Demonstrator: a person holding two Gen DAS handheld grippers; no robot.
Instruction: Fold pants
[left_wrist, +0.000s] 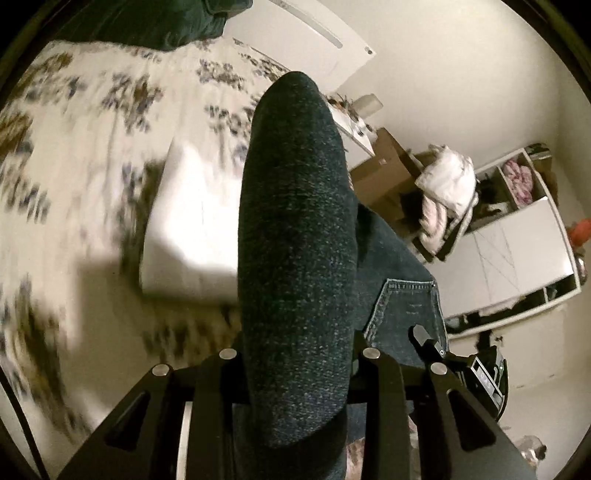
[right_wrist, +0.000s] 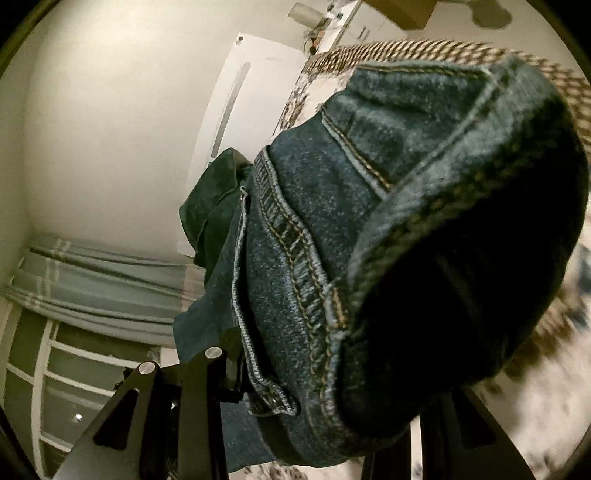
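The pants are dark blue jeans (left_wrist: 295, 229). In the left wrist view a thick fold of denim rises between the fingers of my left gripper (left_wrist: 295, 369), which is shut on it and holds it above the bed. A back pocket (left_wrist: 410, 306) hangs to the right, with my right gripper (left_wrist: 428, 343) beyond it. In the right wrist view my right gripper (right_wrist: 314, 398) is shut on the jeans' waistband (right_wrist: 295, 258), and the cloth hides its fingertips.
A bed with a floral cover (left_wrist: 92, 147) lies below on the left. A white pillow (left_wrist: 192, 221) rests on it. Cardboard boxes (left_wrist: 384, 170) and a white shelf unit (left_wrist: 517, 240) stand at the right. A window with a curtain (right_wrist: 92, 273) shows in the right wrist view.
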